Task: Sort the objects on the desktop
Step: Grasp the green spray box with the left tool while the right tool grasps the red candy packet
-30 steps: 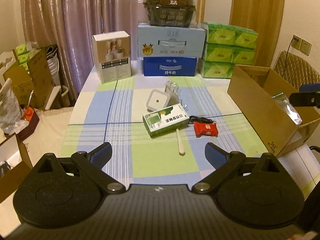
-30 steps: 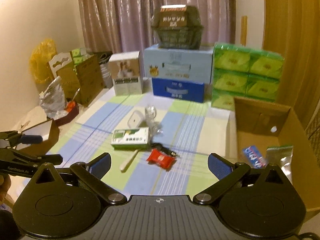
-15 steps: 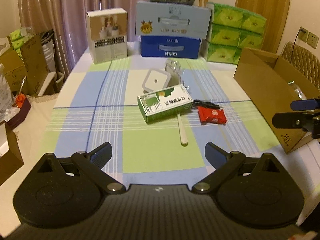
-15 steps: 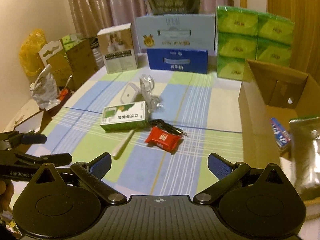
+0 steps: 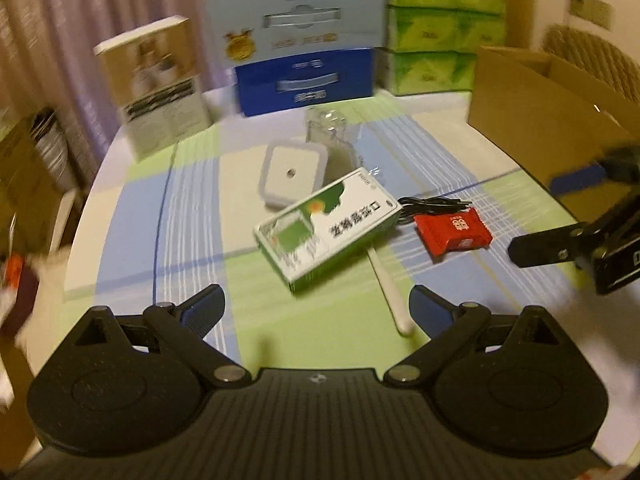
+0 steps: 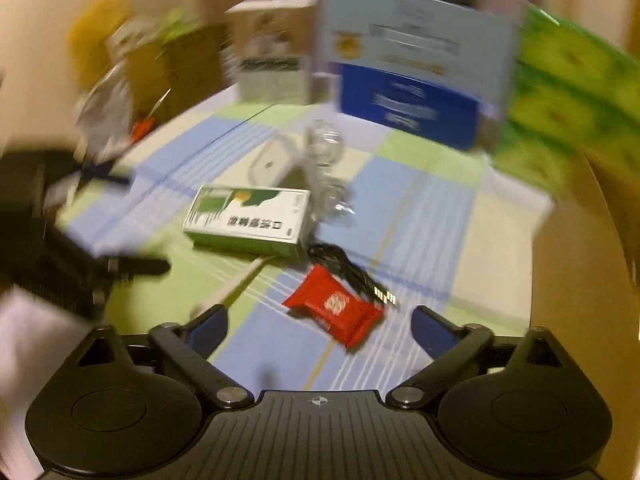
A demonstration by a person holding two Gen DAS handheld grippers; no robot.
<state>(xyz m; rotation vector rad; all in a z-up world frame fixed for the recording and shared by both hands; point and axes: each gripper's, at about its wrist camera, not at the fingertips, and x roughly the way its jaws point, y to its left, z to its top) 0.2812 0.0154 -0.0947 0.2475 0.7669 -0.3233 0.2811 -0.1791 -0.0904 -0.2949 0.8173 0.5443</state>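
My left tongs (image 5: pixel 316 302) are spread wide and hold nothing, hanging over the near edge of the table (image 5: pixel 132 216) with the green-and-white box (image 5: pixel 328 230) just ahead between the tips. My right tongs (image 6: pixel 318 326) are equally wide apart and empty, poised right over the red packet (image 6: pixel 334 306), which sits near the middle of the cloth toward the near edge.

The risk, as I judge it: the red packet lies touching the black cable (image 6: pixel 348 270), so a careless pinch could snag the plug end and drag the cable along. The white stick (image 5: pixel 390 288) runs out from under the green-and-white box, so lifting that box crookedly could flick the stick off the near edge. Both views are smeared, so my aim is unsure.

Farther out, the white square gadget (image 5: pixel 292 170) and a clear plastic piece (image 5: pixel 330 128) lie behind the box. The open cardboard carton (image 5: pixel 536 108) stands at the table's right edge.
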